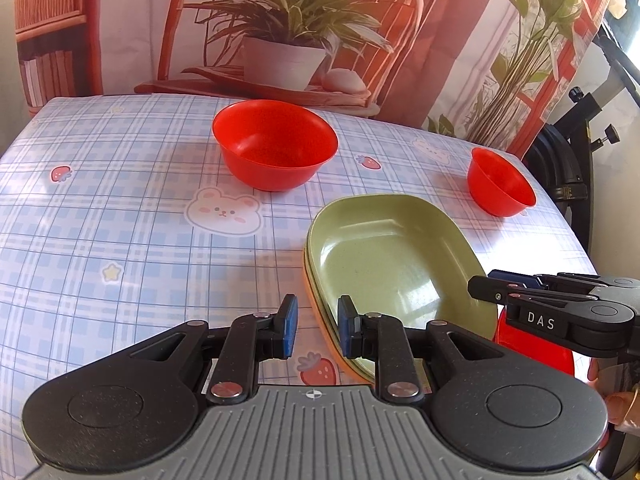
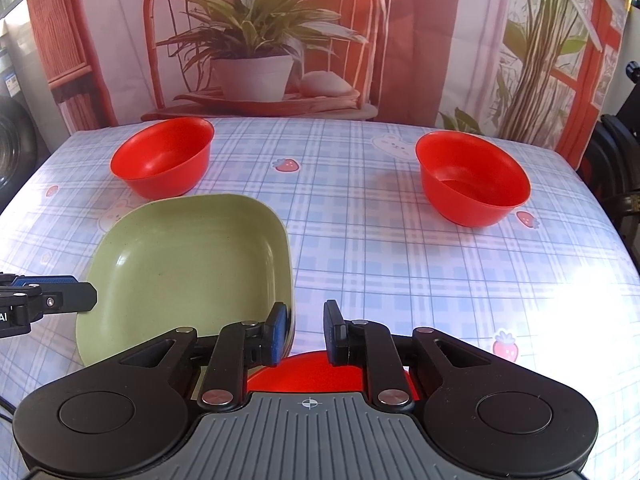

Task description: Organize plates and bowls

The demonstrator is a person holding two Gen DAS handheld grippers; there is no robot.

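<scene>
Your left gripper [image 1: 317, 328] hangs with its jaws spread and nothing between them, right at the near-left rim of the green plate [image 1: 394, 258]. That plate sits nested on an orange plate [image 1: 320, 316], of which only a thin edge shows. Your right gripper [image 2: 305, 330] is also spread and holds nothing; it hovers just right of the green plate's near corner, above a red dish [image 2: 320, 372] mostly hidden beneath it. Two red bowls stand upright farther back on the checked tablecloth [image 2: 360, 264]: one far left [image 2: 162, 156], beyond the plates, and one far right [image 2: 474, 178], well apart from them. A plant-print backdrop [image 2: 256, 40] hangs behind the table.
</scene>
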